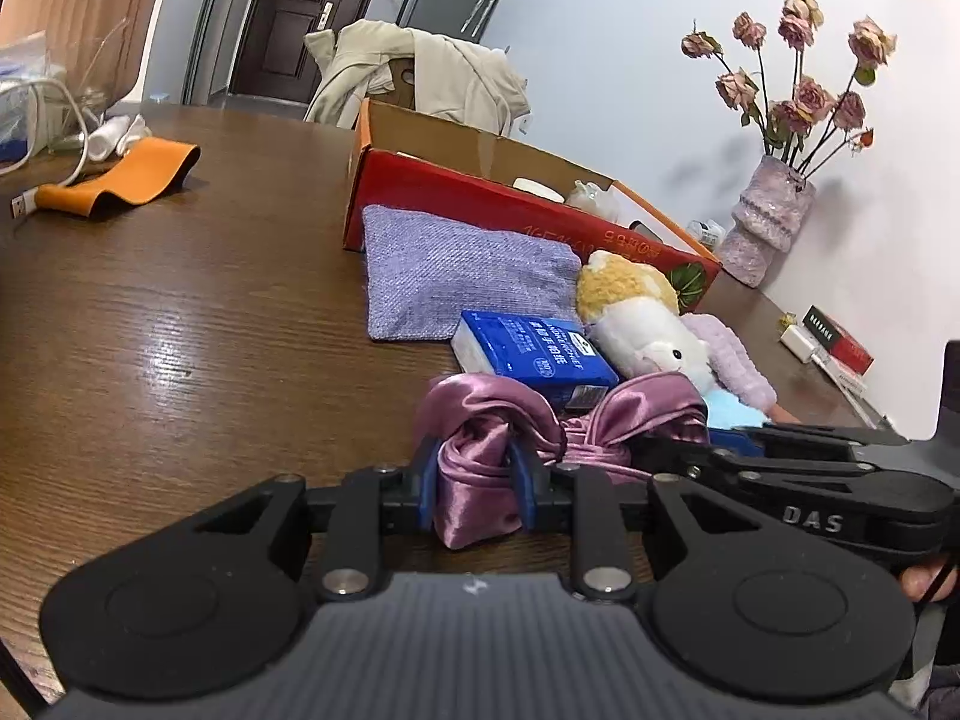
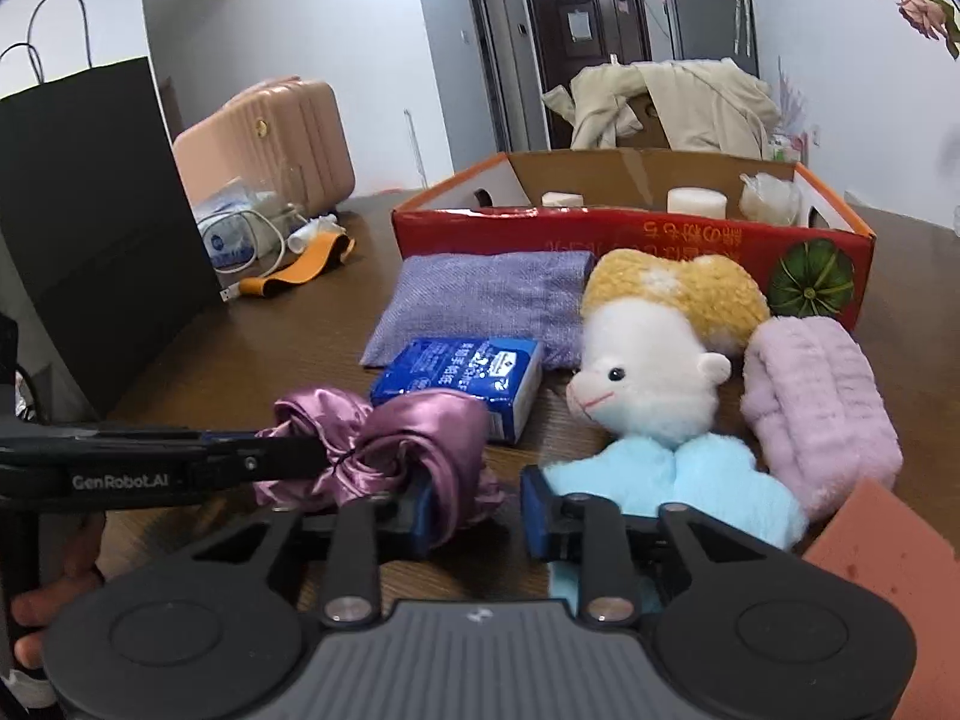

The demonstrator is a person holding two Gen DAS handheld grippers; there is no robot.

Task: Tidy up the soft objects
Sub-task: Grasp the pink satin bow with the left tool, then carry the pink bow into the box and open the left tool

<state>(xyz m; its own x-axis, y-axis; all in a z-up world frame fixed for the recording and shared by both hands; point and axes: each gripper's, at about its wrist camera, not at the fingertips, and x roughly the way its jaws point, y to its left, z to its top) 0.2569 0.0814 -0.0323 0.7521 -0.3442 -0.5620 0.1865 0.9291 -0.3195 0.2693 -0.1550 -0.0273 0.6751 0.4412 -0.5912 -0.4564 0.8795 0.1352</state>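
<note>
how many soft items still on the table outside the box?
5: satin scrunchie in left hand-held gripper, lavender pouch, alpaca plush, blue fluff, pink fuzzy roll. Others may be hidden.

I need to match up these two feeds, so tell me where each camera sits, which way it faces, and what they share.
Left wrist: sits on the left tongs, facing the red box and vase; its fingers clamp the satin scrunchie; the right tongs reach in from the right.
Right wrist: sits on the right tongs, open, facing the box and far door; the left tongs enter from the left.
Shared: scrunchie, tissue pack, plush lamb, purple pouch.
</note>
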